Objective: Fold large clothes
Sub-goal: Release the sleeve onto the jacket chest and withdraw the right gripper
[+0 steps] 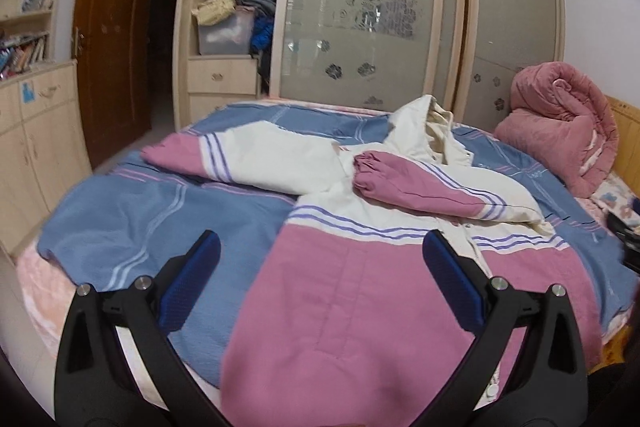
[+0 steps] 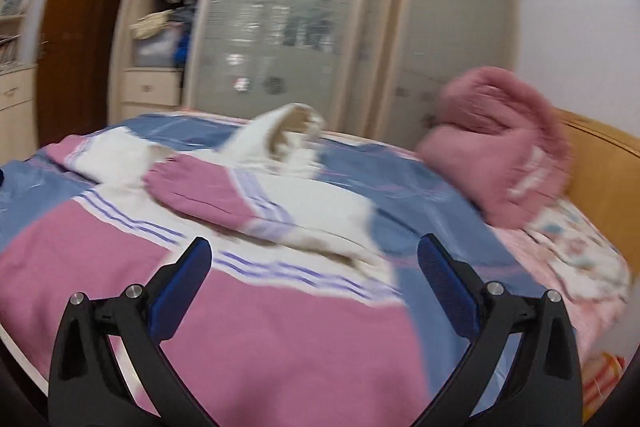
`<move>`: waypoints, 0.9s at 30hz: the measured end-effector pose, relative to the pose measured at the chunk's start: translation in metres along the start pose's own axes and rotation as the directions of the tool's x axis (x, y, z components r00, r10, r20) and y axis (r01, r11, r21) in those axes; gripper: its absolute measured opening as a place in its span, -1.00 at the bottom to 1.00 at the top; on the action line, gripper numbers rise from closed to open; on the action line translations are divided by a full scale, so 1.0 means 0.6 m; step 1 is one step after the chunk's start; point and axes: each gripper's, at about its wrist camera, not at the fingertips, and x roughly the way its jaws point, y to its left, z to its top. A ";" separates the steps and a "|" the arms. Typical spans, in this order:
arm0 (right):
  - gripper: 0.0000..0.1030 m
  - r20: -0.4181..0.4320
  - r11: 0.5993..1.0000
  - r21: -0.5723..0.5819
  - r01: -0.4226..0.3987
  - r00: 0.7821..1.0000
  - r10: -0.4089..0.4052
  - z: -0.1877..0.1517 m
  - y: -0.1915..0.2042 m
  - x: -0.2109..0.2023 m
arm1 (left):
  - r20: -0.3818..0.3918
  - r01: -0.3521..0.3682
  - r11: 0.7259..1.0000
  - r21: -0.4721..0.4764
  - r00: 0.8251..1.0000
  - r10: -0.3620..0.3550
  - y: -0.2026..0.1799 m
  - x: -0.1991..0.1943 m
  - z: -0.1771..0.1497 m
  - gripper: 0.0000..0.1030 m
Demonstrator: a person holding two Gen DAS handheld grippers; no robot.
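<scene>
A pink and white padded jacket [image 1: 352,299] with purple stripes lies spread on the bed, hem towards me. One sleeve [image 1: 424,191] is folded across the chest; the other sleeve [image 1: 240,155] stretches out to the left. The white hood [image 1: 424,127] stands up at the far end. My left gripper [image 1: 320,247] is open and empty above the jacket's lower left part. In the right wrist view the jacket [image 2: 240,327] lies below my right gripper [image 2: 314,253], which is open and empty over the hem's right side. That view is blurred.
A blue striped bed sheet [image 1: 132,223] covers the bed. A rolled pink quilt [image 1: 560,131] sits at the far right by the wooden headboard [image 2: 600,155]. A wardrobe with sliding glass doors [image 1: 360,19] stands behind the bed, cabinets [image 1: 36,131] at the left.
</scene>
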 end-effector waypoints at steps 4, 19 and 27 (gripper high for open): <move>0.97 0.055 0.998 0.049 0.047 0.997 -0.050 -0.038 -0.036 -0.034 | 0.013 -0.017 1.000 0.024 1.000 0.017 -0.011 -0.014 0.003 0.96; 0.97 0.029 0.992 0.121 -0.033 0.999 0.030 -0.060 -0.083 -0.034 | 0.001 -0.076 0.994 0.079 0.997 0.076 -0.050 0.001 -0.013 0.96; 0.97 0.035 0.992 0.125 -0.025 0.999 0.021 -0.059 -0.084 -0.040 | -0.001 -0.087 0.994 0.070 0.996 0.087 -0.039 -0.009 -0.012 0.96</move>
